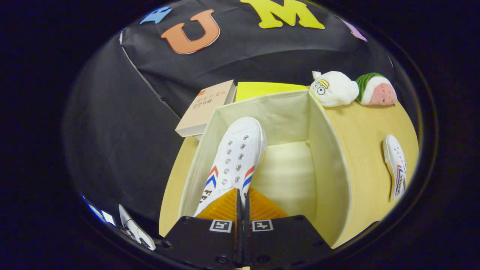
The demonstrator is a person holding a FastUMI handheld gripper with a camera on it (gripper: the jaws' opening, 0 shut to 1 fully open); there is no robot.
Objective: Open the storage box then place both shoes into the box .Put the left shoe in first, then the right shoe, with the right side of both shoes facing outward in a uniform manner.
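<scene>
One canvas shoe (236, 157) pinched by tool (243, 202) inside fabric box (330, 165).

White shoe (236, 157) between the jaws: silver eyelets, red and blue chevron stripes on both sides. Second shoe (396, 165) on the pale yellow tabletop (360, 150): white, same red and blue stripes. Storage box (285, 112): cream fabric walls. Book (204, 107): beige cover, orange corner. Plush toys: one white (333, 88); one watermelon-patterned (376, 89), green-striped and pink.
</scene>
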